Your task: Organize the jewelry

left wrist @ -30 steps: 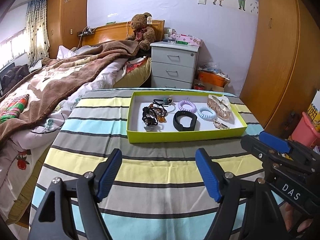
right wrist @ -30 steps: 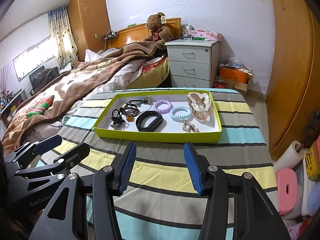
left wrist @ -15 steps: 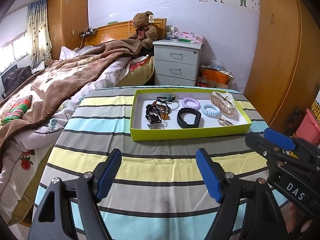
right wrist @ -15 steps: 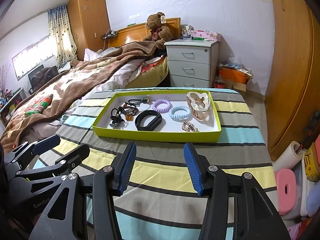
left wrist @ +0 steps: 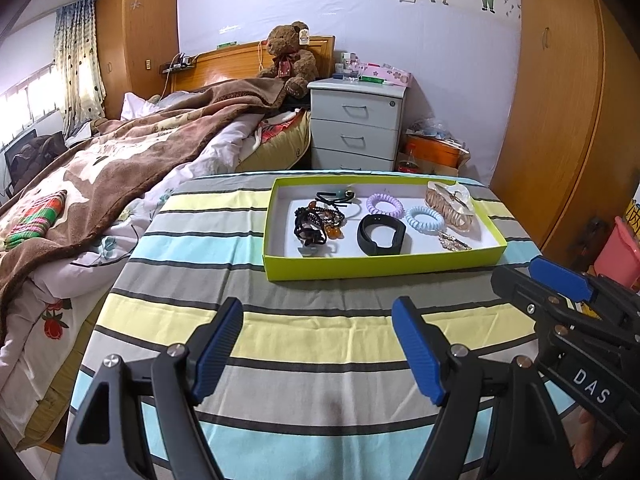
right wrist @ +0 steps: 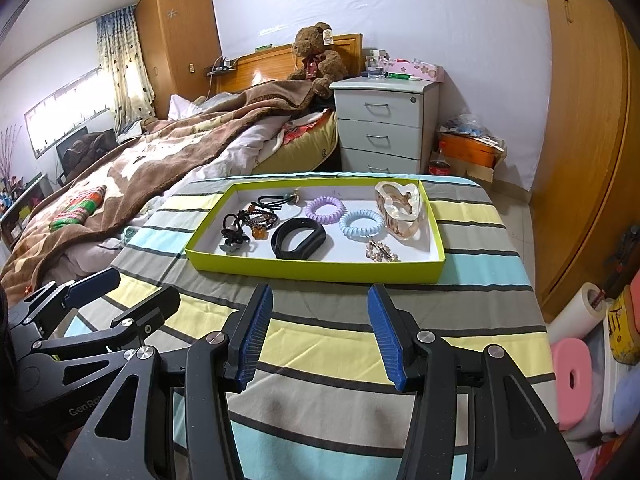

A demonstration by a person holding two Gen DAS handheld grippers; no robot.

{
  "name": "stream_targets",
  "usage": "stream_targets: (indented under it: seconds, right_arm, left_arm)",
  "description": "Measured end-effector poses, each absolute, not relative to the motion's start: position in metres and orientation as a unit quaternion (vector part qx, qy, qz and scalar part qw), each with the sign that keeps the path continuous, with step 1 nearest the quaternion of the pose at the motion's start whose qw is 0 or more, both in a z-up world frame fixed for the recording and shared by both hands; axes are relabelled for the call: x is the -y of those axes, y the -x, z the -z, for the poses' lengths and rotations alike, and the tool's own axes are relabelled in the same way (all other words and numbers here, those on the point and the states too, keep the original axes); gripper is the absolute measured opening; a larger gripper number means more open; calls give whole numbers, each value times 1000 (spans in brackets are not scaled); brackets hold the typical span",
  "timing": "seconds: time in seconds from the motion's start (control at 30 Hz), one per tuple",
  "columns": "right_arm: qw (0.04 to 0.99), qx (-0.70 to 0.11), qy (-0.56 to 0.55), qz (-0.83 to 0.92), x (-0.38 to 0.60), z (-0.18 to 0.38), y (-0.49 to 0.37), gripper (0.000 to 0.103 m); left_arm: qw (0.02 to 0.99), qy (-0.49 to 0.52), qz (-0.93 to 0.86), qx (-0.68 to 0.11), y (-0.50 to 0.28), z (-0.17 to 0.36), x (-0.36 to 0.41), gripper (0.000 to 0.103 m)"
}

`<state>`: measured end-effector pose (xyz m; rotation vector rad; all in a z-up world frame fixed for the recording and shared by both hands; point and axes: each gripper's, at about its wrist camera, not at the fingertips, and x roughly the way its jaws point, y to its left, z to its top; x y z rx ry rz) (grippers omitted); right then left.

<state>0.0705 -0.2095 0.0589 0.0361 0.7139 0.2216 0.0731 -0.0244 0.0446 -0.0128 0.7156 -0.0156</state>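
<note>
A: Both claws, left gripper [left wrist: 318, 346] and right gripper [right wrist: 320, 334], gape wide and hold nothing, above the striped cloth [left wrist: 320, 344], near side of the green tray [right wrist: 316, 270].

B: Tray contents: black band [right wrist: 298, 238], purple coil [right wrist: 324, 209], blue coil [right wrist: 361, 223], clear hair claw [right wrist: 400, 210].

A: Only the right view shows the pink stool [right wrist: 570, 380].

The left tool [left wrist: 318, 348] now sits lower and a little further back, so the green tray [left wrist: 380, 268] ahead lies more to its right; the right tool [right wrist: 320, 336] barely shifts.
</note>
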Motion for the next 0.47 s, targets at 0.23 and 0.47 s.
stream_targets:
  seconds: [0.23,0.47]
  right_arm:
    - [931,-349,-17,-107,210,-58,-70,50]
    - [930,-351,-16,-107,209,-58,-70,50]
  left_arm:
    - [936,3,8,-352,-72,-44,24,79]
    - [935,3,5,-356,-74,-41,24,79]
